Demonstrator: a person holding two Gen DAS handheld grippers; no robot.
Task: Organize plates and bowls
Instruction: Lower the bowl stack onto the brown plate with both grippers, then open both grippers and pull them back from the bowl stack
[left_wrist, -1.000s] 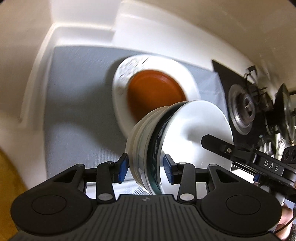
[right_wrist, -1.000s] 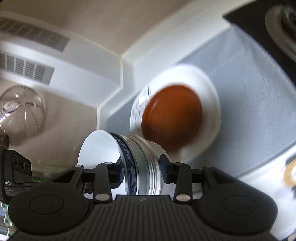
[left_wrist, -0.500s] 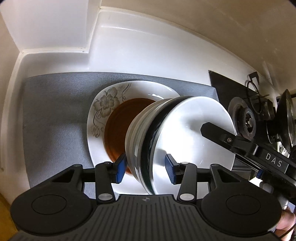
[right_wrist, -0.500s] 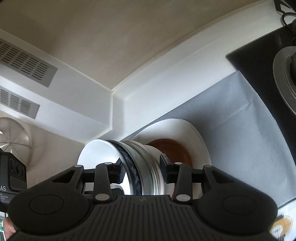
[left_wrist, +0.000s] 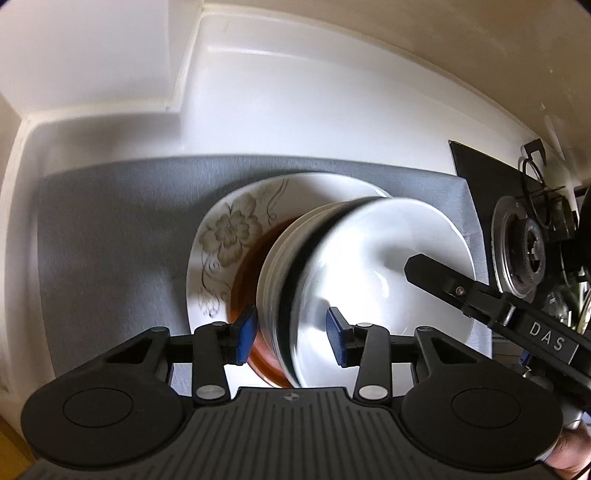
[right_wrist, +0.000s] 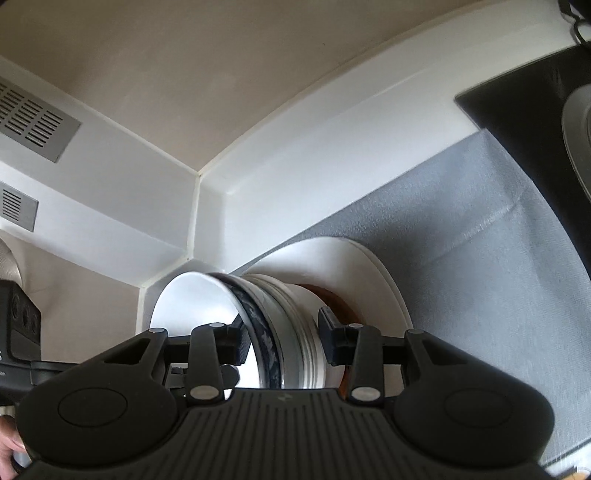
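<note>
A stack of nested white bowls (left_wrist: 365, 266), one with a dark blue patterned band, is held between both grippers. My left gripper (left_wrist: 291, 334) is shut on the near rim of the stack. My right gripper (right_wrist: 282, 341) is shut on the opposite rim (right_wrist: 273, 325). The stack hangs just above a brown plate (left_wrist: 251, 266) that lies on a white flower-patterned plate (left_wrist: 229, 236). The plates rest on a grey mat (left_wrist: 110, 229). The stack hides most of the brown plate; a sliver shows in the right wrist view (right_wrist: 332, 299).
White counter walls (left_wrist: 295, 103) enclose the mat at the back and left. A black gas hob (left_wrist: 517, 236) with a burner lies right of the mat. A grey vent grille (right_wrist: 33, 118) is on the wall at the left.
Both grippers have carried the bowl stack down and over the plates; it now sits lower and closer to the brown plate. Both grips are unchanged.
</note>
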